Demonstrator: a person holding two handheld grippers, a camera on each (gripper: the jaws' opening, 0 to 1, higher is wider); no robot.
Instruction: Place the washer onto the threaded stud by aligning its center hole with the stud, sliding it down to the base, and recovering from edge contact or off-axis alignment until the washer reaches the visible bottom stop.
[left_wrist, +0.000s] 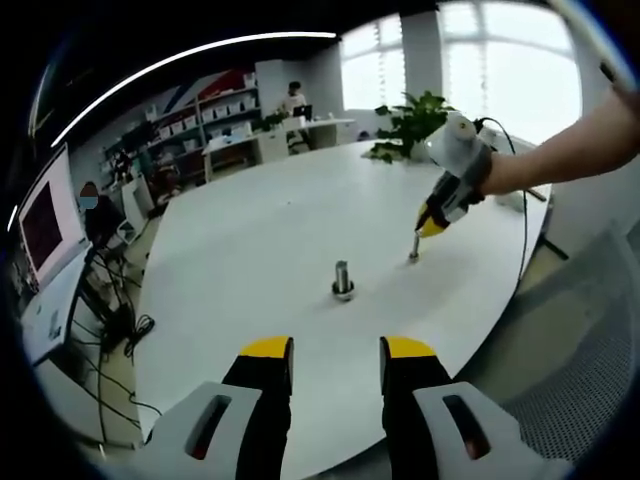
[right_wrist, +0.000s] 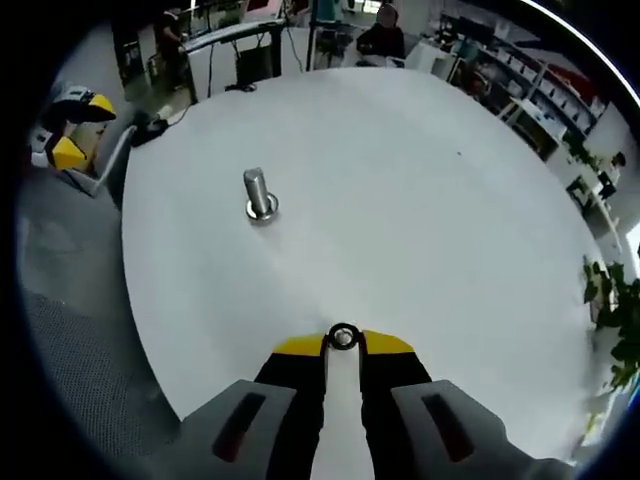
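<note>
The stud (left_wrist: 343, 279) stands upright on the table (left_wrist: 260, 230); the washer (right_wrist: 343, 337) lies well apart from the stud.

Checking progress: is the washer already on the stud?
No: the washer sits between the right gripper jaws, apart from the stud.

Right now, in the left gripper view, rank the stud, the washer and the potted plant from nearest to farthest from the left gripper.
1. Threaded stud, mid-table, ahead of the left gripper.
2. Washer, in the right gripper, farther right.
3. Potted plant, at the table's far edge.
</note>
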